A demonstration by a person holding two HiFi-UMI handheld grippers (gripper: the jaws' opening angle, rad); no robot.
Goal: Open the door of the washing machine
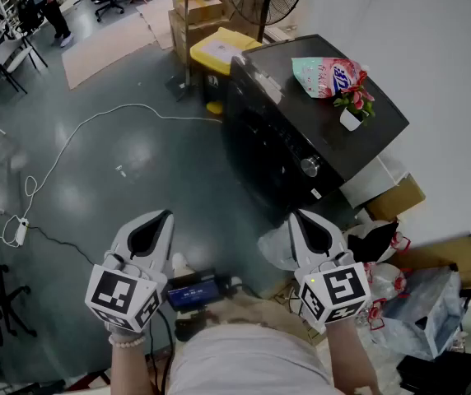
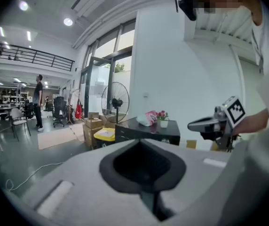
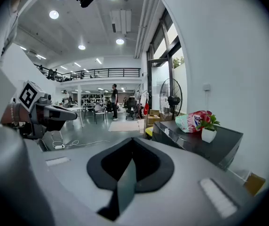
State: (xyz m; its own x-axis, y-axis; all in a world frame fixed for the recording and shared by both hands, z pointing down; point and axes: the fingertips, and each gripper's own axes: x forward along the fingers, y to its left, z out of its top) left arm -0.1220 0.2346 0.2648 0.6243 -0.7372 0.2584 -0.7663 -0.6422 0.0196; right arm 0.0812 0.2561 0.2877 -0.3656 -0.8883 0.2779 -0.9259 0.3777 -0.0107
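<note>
Standing well back from the washer point(image 1: 322, 142), which is sitting against the white wall point(image 1: 441, 48) with a bag point(image 1: 328, 74) and a plant point(image 1: 353, 105) resting on its top. Holding the left hand-held gripper point(image 1: 161, 218) and the right hand-held gripper point(image 1: 298, 218) low and close to the body, both clenched on nothing, jaws pressed together and tipping slightly downward.

Looking at the round door point(image 1: 260, 151) on the dark front face, apparently shut and flush, beside a knob point(image 1: 310, 167). Not making out any handle or recess from this far off.

Judging the door as rigid, hinged and latched, probably resisting a first firm tug and then swinging freely. Expecting the glossy front to be slippery under the pads. Favouring a hold at the door's rim opposite the hinge, hooking a jaw behind the edge rather than pinching the panel. Not yet telling which side that is. Needing to unclench first, and pulling steadily rather than jerking, to avoid rocking the plant.
</note>
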